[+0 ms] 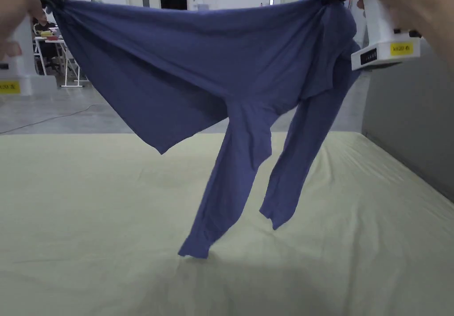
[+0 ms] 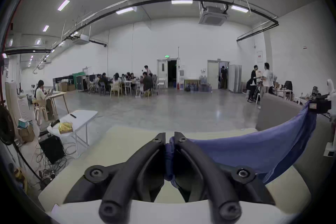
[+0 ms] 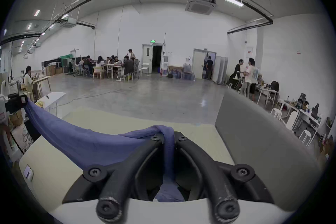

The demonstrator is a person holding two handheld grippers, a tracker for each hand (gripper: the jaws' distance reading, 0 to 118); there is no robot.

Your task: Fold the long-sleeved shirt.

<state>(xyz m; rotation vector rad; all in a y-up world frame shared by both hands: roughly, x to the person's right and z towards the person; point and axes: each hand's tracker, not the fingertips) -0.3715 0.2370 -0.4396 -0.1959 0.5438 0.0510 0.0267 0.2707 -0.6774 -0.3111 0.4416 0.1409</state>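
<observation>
The blue long-sleeved cotton shirt [image 1: 186, 68] hangs stretched in the air above the pale yellow-green cloth-covered table [image 1: 88, 206], held up at both ends. At one end the left gripper [image 2: 169, 140] has its black jaws pressed together on a bunch of the fabric; at the other the right gripper [image 3: 168, 137] is clamped on the cloth the same way. Two sleeves dangle from the right half; the longer one's cuff [image 1: 193, 248] just touches the table, the other hangs clear above it. A grey panel [image 1: 412, 122] stands along the table's right edge.
</observation>
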